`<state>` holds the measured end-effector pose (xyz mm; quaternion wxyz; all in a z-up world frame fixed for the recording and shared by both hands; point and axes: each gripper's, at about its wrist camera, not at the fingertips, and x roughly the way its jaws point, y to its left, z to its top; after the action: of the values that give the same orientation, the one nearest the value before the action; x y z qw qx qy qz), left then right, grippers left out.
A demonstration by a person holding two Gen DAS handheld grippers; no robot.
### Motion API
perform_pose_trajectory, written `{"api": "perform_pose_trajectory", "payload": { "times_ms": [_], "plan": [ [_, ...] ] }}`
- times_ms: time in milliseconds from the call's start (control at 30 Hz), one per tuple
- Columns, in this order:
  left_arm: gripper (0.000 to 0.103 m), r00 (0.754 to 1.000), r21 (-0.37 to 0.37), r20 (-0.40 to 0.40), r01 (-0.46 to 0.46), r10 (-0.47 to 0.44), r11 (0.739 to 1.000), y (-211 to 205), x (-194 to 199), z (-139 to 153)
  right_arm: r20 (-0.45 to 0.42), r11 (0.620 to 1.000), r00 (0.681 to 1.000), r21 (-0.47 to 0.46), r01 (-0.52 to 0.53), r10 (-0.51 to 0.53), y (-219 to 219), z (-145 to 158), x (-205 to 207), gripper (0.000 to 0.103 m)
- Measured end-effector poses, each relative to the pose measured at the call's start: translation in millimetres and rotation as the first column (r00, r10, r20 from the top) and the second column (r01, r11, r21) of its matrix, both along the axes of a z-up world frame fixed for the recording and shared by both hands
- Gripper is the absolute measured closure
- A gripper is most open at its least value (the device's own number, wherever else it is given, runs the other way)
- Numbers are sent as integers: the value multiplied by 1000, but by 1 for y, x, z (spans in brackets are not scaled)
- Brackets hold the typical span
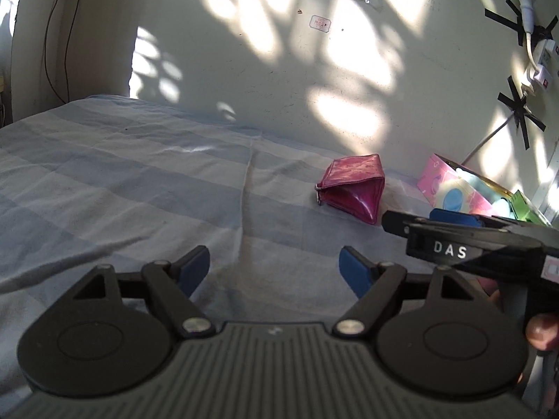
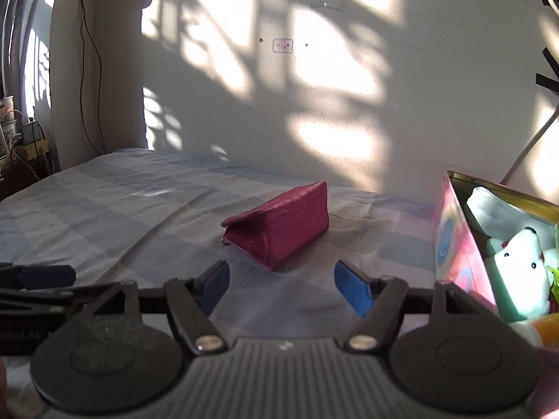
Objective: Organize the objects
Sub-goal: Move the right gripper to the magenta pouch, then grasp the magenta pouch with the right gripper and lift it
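A magenta wallet [image 2: 279,225] stands like a tent on the blue checked bedsheet [image 2: 115,202], just beyond my right gripper [image 2: 281,284], whose blue pads are apart with nothing between them. In the left wrist view the same wallet [image 1: 353,188] lies ahead and to the right of my left gripper [image 1: 274,269], which is open and empty over the sheet. The right gripper [image 1: 454,234] reaches in from the right edge of that view, near the wallet. A pink box [image 2: 454,244] at the right holds a white plush toy [image 2: 520,272].
The bed meets a sunlit wall at the back. Cables, a power strip [image 1: 524,3] and black tape crosses [image 1: 522,111] hang on the wall at the right. The pink box [image 1: 450,185] stands by the wall. Clutter and wires [image 2: 31,139] sit beyond the bed's left edge.
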<state>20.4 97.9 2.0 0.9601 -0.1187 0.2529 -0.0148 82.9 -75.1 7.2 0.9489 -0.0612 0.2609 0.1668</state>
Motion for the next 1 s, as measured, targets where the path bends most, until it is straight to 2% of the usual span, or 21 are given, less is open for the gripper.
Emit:
{"api": "perform_pose_trajectory", "payload": {
  "times_ms": [133, 200, 267, 400, 500, 533, 600, 700, 800, 867, 900, 1000],
  "plan": [
    [20, 1000, -4, 13, 11, -11, 1000, -1, 0, 0, -58, 999, 998, 20, 36, -35, 12, -7, 39, 57],
    [20, 1000, -10, 10, 12, -12, 1000, 1, 2, 0, -77, 999, 996, 16, 41, -40, 14, -11, 48, 83],
    [20, 1000, -21, 7, 11, -11, 1000, 3, 3, 0, -95, 997, 994, 38, 60, -56, 9, -13, 49, 87],
    [20, 1000, -31, 7, 10, -10, 999, 5, 3, 0, -99, 995, 994, 84, 52, -43, -15, -11, 28, 88],
    [20, 1000, -46, 21, 23, -22, 999, 7, 1, 1, -114, 994, 994, 108, 11, 2, -40, -7, -5, 88],
    [20, 999, -63, 33, 40, -38, 997, 9, 0, 2, -117, 994, 993, 108, -8, 21, -48, -6, -17, 88],
    [12, 995, -96, 56, 88, -83, 991, 10, -3, 3, -113, 994, 991, 93, -57, 68, -70, -4, -49, 88],
    [11, 982, -97, 69, 184, -178, 978, 0, -6, 5, -109, 995, 990, 54, -84, 89, -103, -2, -94, 88],
    [12, 950, -85, 62, 312, -307, 946, -18, -8, 6, -90, 997, 993, 4, -74, 74, -136, -1, -137, 87],
    [12, 925, -119, 59, 381, -376, 917, -32, -13, 8, -72, 999, 997, -32, -43, 41, -157, -2, -161, 87],
    [13, 908, -132, 60, 419, -414, 898, -41, -16, 9, -61, 999, 998, -46, -14, 11, -165, -3, -168, 83],
    [13, 864, -136, 65, 504, -499, 853, -72, -22, 13, -27, 979, 980, -61, 193, -195, -200, -6, -182, 75]
  ]
}}
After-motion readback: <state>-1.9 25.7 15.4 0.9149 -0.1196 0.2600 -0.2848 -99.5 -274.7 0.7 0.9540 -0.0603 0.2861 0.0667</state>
